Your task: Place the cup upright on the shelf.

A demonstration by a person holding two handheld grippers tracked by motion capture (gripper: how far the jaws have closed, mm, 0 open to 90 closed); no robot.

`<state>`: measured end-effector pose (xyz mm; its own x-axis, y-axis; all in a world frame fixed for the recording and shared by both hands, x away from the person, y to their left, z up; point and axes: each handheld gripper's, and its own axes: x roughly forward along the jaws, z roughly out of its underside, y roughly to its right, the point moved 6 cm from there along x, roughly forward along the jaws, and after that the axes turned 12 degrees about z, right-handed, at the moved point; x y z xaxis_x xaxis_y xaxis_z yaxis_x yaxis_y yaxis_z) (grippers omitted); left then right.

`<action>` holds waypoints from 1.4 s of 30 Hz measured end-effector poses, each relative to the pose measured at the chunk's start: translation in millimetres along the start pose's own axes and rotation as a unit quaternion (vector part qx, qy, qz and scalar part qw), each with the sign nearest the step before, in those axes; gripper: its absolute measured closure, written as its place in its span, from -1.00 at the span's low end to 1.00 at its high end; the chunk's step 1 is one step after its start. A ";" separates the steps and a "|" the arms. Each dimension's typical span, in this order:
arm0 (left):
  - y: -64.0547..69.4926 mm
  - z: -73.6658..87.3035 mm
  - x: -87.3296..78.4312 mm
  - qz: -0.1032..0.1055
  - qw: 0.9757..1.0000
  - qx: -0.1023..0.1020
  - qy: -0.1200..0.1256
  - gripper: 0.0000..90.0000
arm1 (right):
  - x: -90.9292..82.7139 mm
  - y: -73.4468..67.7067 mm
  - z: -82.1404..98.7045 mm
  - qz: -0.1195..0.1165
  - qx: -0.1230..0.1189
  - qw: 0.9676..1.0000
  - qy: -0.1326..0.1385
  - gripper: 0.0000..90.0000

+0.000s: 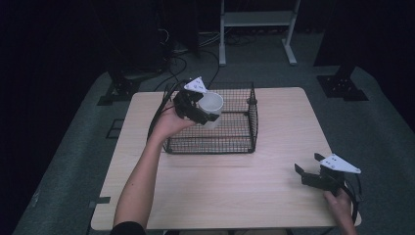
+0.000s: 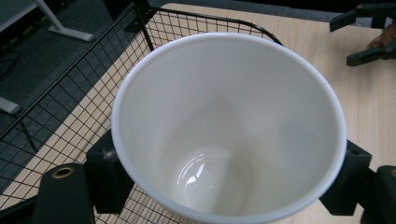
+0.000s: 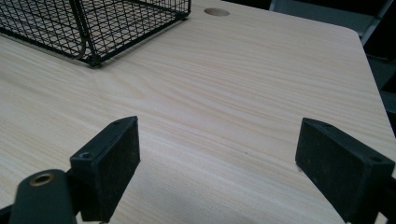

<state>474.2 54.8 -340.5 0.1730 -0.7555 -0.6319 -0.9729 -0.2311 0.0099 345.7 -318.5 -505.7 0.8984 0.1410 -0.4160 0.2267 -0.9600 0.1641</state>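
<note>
A white cup hangs above the left part of the black wire basket, with my left gripper shut on its sides. In the left gripper view the cup is empty and tilted toward the camera, its rim wide, both black pads pressed against its wall. Basket mesh lies beneath it. My right gripper rests low over the table near the front right corner. In the right gripper view its pads stand wide apart, open, with bare wood between them.
The light wooden table carries the basket at its back middle. A round cable hole sits in the tabletop beyond the basket corner. Behind the table stand a white frame, cables and dark stands on the grey floor.
</note>
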 end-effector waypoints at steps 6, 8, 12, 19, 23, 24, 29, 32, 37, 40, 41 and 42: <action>-9.4 4.1 9.6 0.002 1.000 -0.011 -0.006 -0.54 | -0.1 0.0 0.1 0.001 0.000 1.000 -0.001 -0.71; -14.8 7.7 14.4 0.003 1.000 -0.017 -0.010 -0.54 | -0.1 0.1 0.1 0.001 0.001 1.000 -0.001 -0.71; -20.8 10.9 22.1 0.007 1.000 -0.022 -0.014 -0.54 | -0.1 0.2 0.1 0.000 0.001 1.000 -0.001 -0.71; -28.6 10.5 31.7 0.015 0.999 -0.026 -0.019 -0.54 | -0.2 0.3 0.1 0.000 0.001 1.000 -0.001 -0.71; -33.1 9.3 34.9 0.015 0.999 -0.027 -0.025 -0.54 | -0.2 0.4 0.1 0.000 0.002 1.000 -0.001 -0.71; -33.1 9.3 34.9 0.015 0.999 -0.027 -0.025 -0.54 | -0.2 0.4 0.1 0.000 0.002 1.000 -0.001 -0.71; -37.0 5.1 40.4 0.008 1.000 -0.025 -0.009 -0.54 | -0.1 0.8 0.2 0.001 0.004 1.000 -0.002 -0.71; -40.7 6.9 44.7 0.012 0.999 -0.028 -0.015 -0.54 | -0.2 0.8 0.2 0.001 0.004 1.000 -0.001 -0.71; -45.0 11.6 51.6 0.019 0.999 -0.033 -0.020 -0.54 | -0.2 0.8 0.2 0.001 0.004 1.000 -0.001 -0.71; -46.4 14.9 57.6 0.020 0.999 -0.029 -0.026 -0.54 | -0.1 1.0 0.2 0.001 0.005 1.000 -0.001 -0.71; -47.2 16.0 60.4 0.017 0.999 -0.027 -0.023 -0.54 | -0.1 1.2 0.1 0.002 0.006 1.000 -0.001 -0.71; -47.8 16.8 61.4 0.018 0.999 -0.027 -0.022 -0.54 | -0.1 1.3 0.2 0.002 0.006 1.000 -0.001 -0.71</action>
<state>528.8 29.8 -392.7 0.1299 -0.7359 -0.6645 -0.9685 -0.2376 0.0739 345.8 -319.8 -505.5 0.8983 0.1360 -0.4178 0.2179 -0.9636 0.1547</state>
